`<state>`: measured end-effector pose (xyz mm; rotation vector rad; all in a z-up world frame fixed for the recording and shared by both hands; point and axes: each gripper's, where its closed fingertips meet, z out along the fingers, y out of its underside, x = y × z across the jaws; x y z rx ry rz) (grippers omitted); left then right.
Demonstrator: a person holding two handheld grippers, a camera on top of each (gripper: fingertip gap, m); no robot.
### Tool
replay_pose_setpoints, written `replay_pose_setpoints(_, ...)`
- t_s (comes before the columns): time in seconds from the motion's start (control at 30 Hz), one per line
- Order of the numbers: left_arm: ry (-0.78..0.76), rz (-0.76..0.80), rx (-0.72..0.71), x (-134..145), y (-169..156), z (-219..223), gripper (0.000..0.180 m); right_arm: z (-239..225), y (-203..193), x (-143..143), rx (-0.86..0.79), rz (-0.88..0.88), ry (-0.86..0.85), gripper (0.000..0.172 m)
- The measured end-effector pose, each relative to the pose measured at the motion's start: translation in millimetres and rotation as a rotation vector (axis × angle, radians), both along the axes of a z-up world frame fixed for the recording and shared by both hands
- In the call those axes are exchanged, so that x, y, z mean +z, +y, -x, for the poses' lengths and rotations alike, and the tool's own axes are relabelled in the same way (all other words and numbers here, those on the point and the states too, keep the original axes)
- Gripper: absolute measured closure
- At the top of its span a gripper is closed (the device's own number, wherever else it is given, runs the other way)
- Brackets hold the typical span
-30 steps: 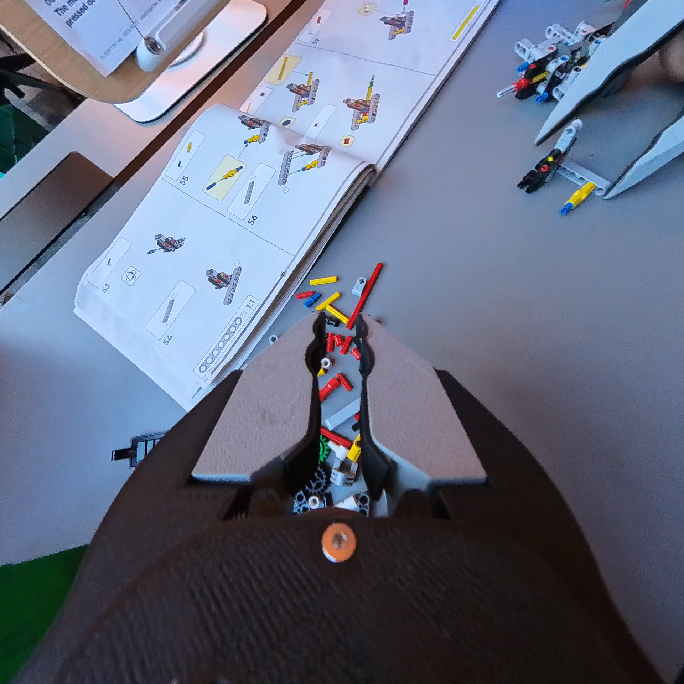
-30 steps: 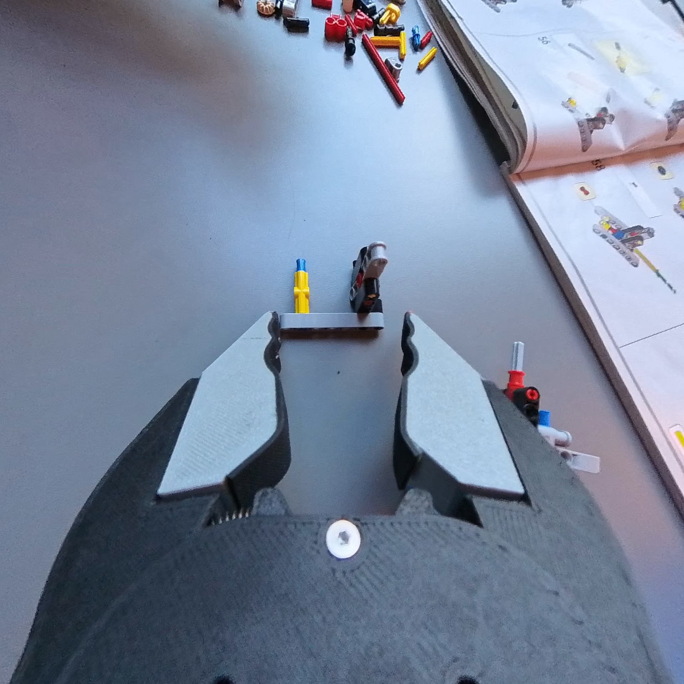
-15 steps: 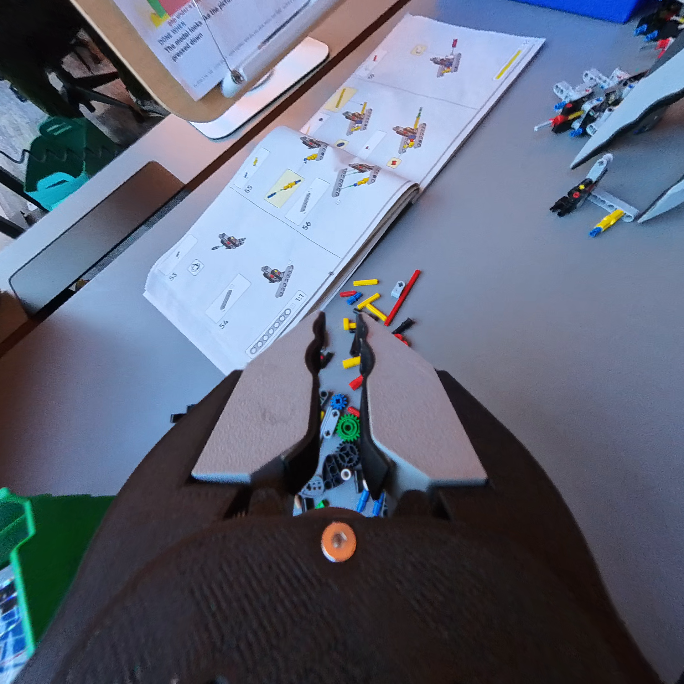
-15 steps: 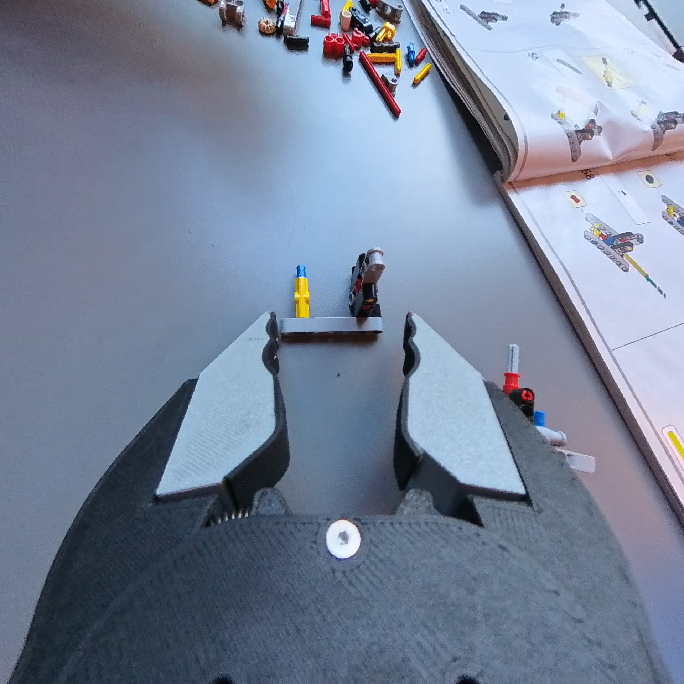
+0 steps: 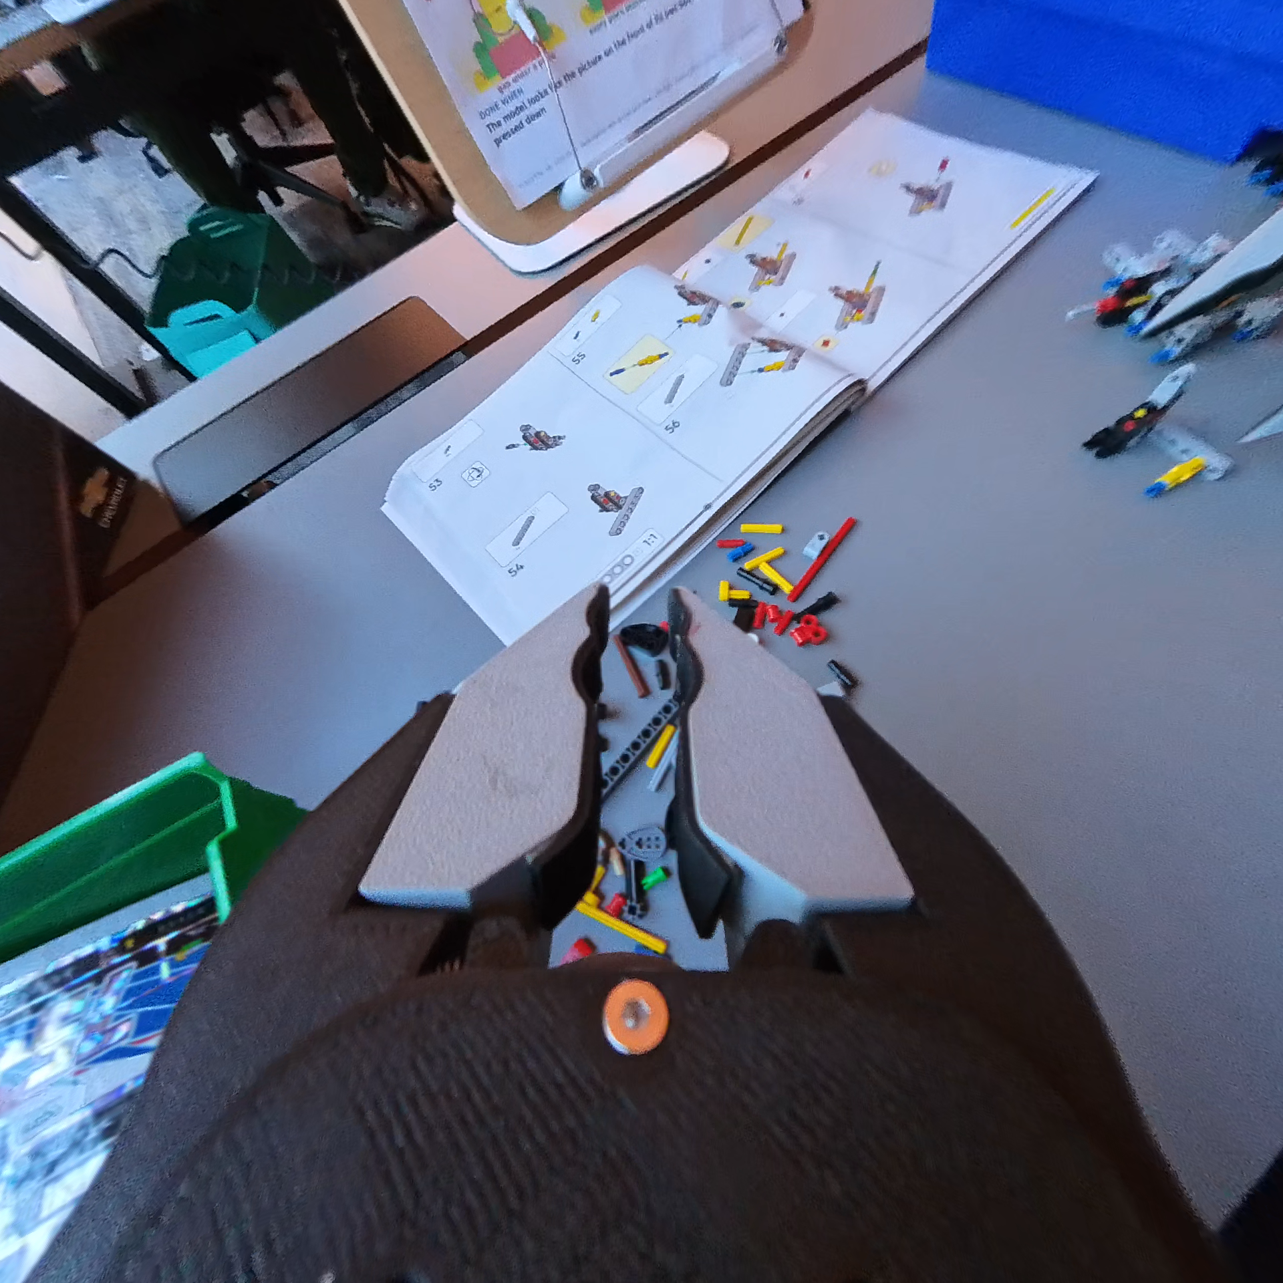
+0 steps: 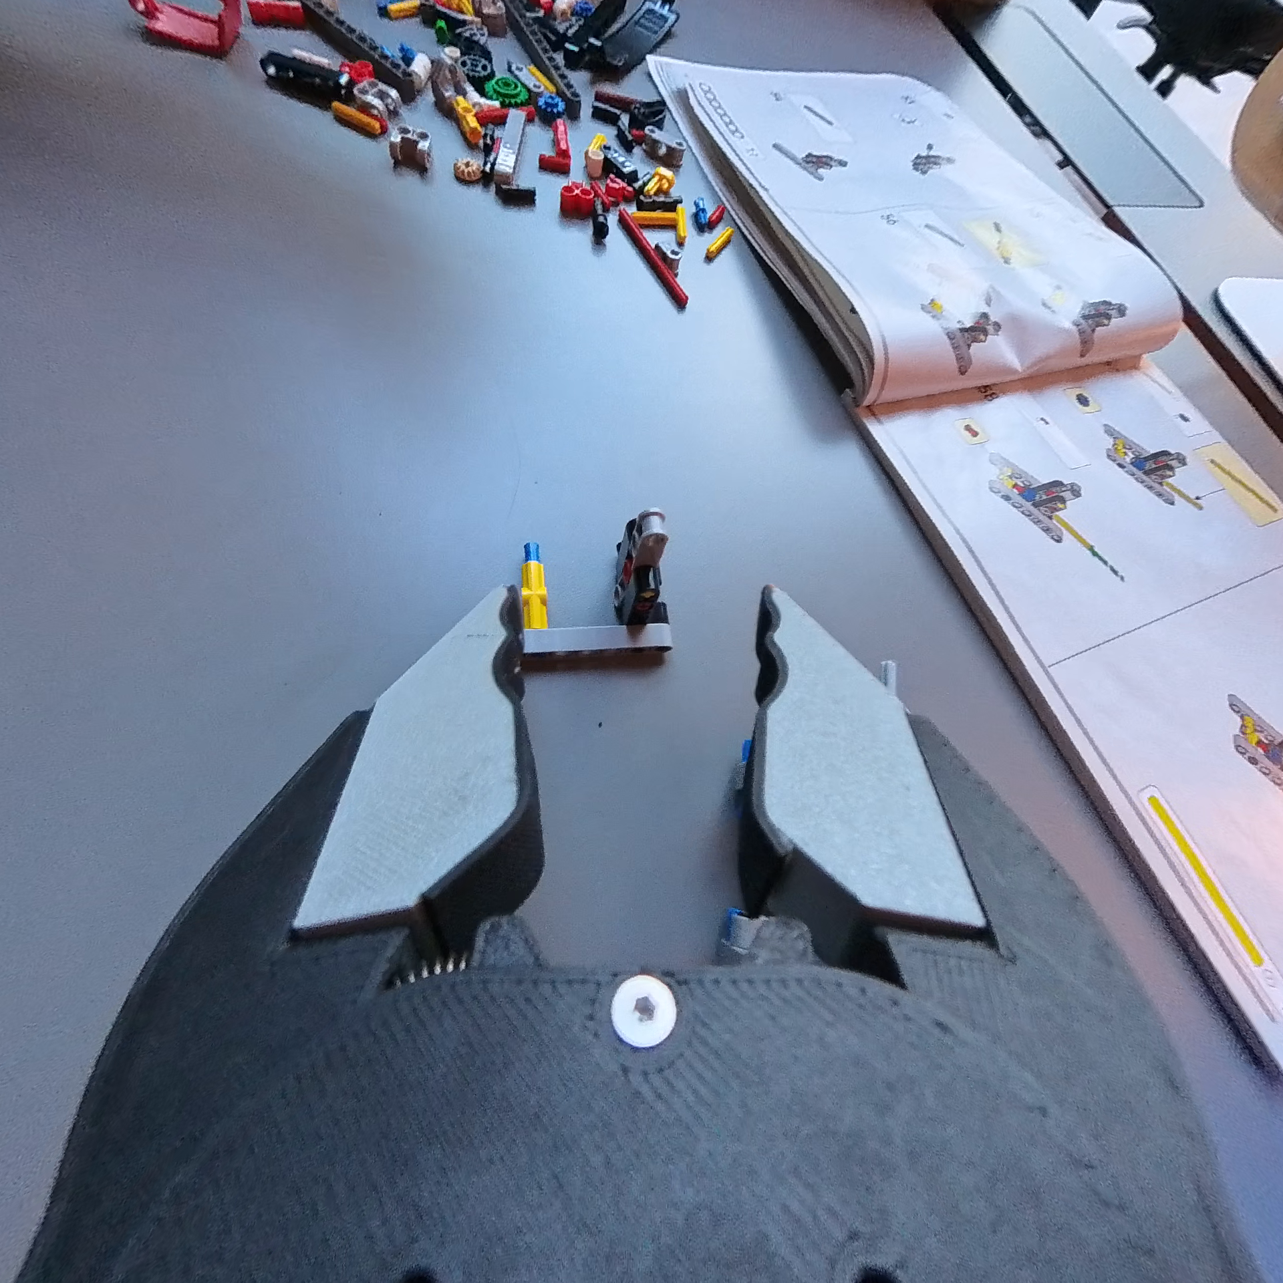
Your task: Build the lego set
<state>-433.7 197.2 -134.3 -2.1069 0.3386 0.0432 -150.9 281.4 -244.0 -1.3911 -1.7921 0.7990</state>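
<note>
Right gripper (image 6: pixel 639 625) gapes, bare, its left tip apparently touching the beam (image 6: pixel 597 637) — left gripper (image 5: pixel 639 611) narrowly parted, bare, over the parts (image 5: pixel 777 590).

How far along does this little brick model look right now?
Done: a small assembly, a grey beam carrying a yellow connector and a black block, lies on the table; another lies farther off. In hand: nothing; the right gripper is open beside it, the left gripper empty above loose parts. Left: many parts unsorted; the instruction booklet lies open.

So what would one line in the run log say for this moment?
left gripper: narrow gap, nothing gripped, above loose bricks | right gripper: open, at grey beam assembly | booklet open
</note>
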Motion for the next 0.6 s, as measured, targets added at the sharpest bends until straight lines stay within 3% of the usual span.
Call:
replay_pose_setpoints(0.27, -0.006, 0.082, -0.011, -20.8, -1.2, 1.7, 0.165, 0.6, 2.1, 3.5, -0.011, -0.015, 0.02, 0.108)
replay_pose_setpoints(0.47, -0.035, 0.073, -0.006, -19.6, -0.8, 4.6, 0.166, 0.1, 3.2, 5.5, -0.018, -0.027, 0.028, 0.109)
replay_pose_setpoints(0.6, -0.019, 0.16, -0.068, -38.3, -3.4, -8.5, 0.166, 0.5, 2.7, 5.6, -0.015, -0.02, 0.029, 0.11)
